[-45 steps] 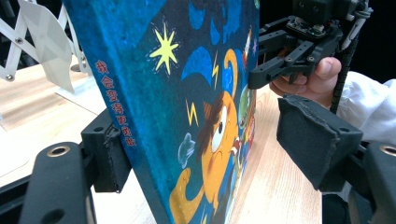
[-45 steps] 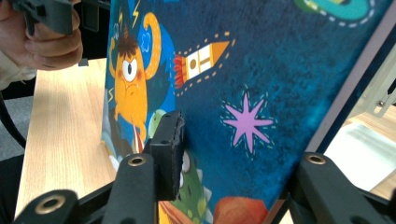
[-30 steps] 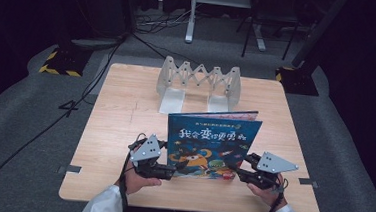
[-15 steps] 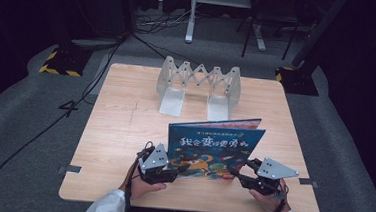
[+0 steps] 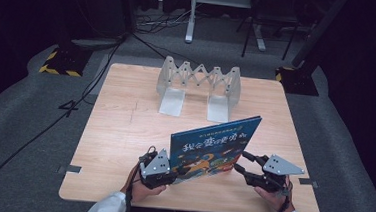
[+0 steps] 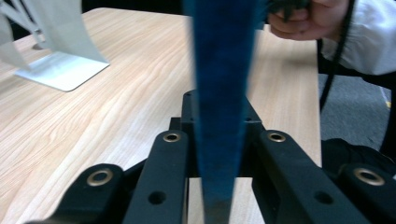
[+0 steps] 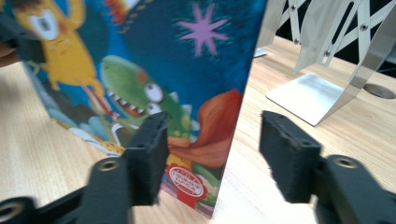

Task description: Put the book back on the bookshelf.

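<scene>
Book [image 5: 214,148]: upright on table [image 5: 119,131], 6 o'clock of rack [image 5: 199,86]. Left gripper [image 5: 174,169]: just closed, clamping book's left edge. Right gripper [image 5: 240,162]: jaws just opened, straddling right edge, clear.

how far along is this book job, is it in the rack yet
Not yet. Done: the book stands upright on the table, near the front edge. In hand: the left tongs have just closed on its left edge, while the right tongs have just been opening, pads off the cover. Left: carrying it to the metal rack at the back, which holds nothing.
</scene>
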The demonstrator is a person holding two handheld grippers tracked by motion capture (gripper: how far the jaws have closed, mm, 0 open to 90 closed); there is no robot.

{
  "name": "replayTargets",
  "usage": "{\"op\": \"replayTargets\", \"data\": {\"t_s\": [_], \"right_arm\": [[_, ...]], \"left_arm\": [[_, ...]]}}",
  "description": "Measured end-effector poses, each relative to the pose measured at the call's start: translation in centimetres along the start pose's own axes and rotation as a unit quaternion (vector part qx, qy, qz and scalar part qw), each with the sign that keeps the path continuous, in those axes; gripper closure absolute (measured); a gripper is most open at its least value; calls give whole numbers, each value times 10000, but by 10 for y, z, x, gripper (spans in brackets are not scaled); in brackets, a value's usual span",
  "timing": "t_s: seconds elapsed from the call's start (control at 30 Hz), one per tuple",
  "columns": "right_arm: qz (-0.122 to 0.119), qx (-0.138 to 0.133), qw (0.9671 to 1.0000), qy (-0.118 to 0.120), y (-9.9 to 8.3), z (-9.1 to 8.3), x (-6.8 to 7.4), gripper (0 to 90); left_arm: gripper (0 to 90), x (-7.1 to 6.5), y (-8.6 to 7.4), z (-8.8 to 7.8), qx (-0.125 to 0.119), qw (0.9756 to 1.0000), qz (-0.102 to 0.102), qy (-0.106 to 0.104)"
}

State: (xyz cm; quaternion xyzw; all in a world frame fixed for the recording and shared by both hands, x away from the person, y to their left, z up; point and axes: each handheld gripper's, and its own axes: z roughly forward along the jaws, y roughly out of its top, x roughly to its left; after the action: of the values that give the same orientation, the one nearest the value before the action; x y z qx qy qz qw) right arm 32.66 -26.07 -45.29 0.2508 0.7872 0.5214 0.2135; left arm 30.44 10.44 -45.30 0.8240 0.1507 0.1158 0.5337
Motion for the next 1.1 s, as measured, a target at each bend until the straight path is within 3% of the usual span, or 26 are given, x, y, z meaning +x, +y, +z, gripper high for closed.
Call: {"op": "replayTargets", "data": {"t_s": [0.13, 0.17, 0.23, 0.33, 0.37, 0.5, 0.83, 0.93, 1.03, 1.1], "right_arm": [[39, 143, 9997, 209, 8, 9, -11, 336], [18, 200, 9989, 432, 12, 12, -16, 310], [82, 196, 9972, 716, 18, 14, -19, 314], [-151, 107, 9955, 927, 29, 17, -15, 408], [-217, 64, 9952, 954, 31, 19, -13, 387], [-32, 73, 9962, 863, 32, 27, -13, 375], [-77, 27, 9965, 828, 30, 25, -12, 377], [-62, 26, 9965, 833, 30, 25, -12, 377], [-32, 9, 9967, 813, 30, 26, -12, 375], [-21, -17, 9967, 806, 29, 26, -12, 374]], "left_arm": [[824, -5, 2, 2, 35, 9998, 218, -5], [825, -6, 2, 3, 37, 9998, 199, 3], [826, -6, 2, 4, 36, 9998, 204, 20], [826, -2, 1, 4, -21, 9999, 133, 17], [825, -1, 1, 5, -58, 10000, 79, 6], [819, 4, -1, 6, -161, 9998, -75, 6], [794, 0, 7, 12, -532, 9985, -64, 63], [793, -1, 7, 13, -576, 9983, -73, 112], [800, 0, 7, 12, -552, 9983, 54, 204], [805, 1, 7, 13, -590, 9982, 20, 145]]}}
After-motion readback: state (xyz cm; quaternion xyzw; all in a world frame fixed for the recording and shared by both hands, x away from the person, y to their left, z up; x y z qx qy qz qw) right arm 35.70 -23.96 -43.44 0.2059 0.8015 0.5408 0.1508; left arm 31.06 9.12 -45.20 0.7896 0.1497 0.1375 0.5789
